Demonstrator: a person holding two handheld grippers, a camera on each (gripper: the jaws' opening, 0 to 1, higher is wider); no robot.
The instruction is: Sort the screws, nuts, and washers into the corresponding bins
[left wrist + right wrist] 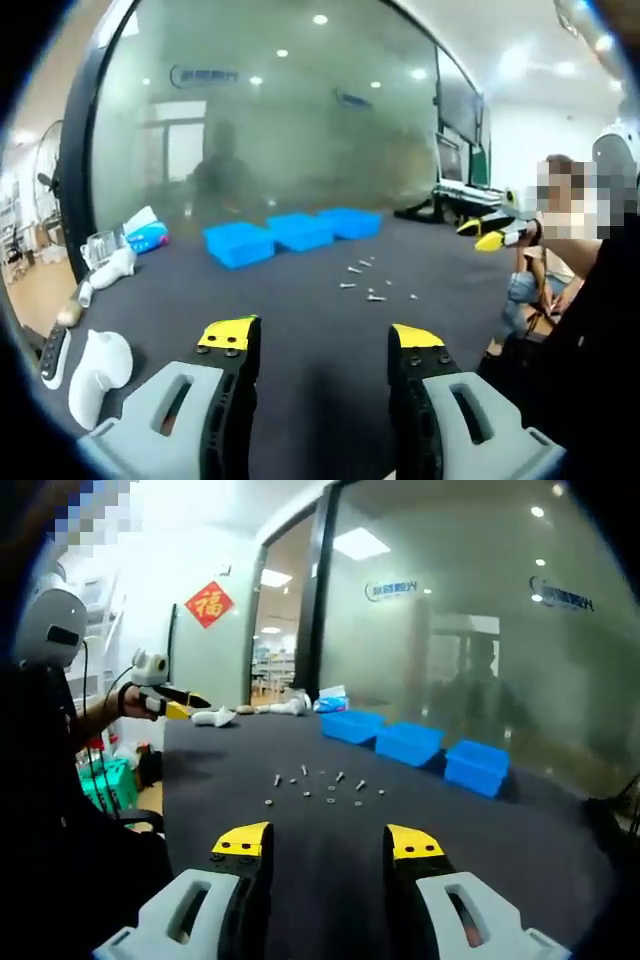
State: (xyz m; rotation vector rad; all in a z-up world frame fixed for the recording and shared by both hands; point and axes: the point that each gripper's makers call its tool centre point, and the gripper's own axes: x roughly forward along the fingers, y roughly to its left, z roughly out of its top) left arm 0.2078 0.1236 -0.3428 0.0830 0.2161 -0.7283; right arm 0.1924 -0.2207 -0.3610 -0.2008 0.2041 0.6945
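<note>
Two grippers, left gripper (321,345) and right gripper (328,842), hover fingers wide, empty, above the dark table (430,810) with scattered hardware (322,785).

We see an evenly lit room, brightened by ceiling panels and small round downlights (320,19) toward twelve o'clock, which mirror as hazy spots in the frosted glass wall (480,610). The dark tabletop (330,330) takes only soft, faint shadows. Fisheye bending curves straight lines near every edge, and far details look soft and slightly smeared.
</note>
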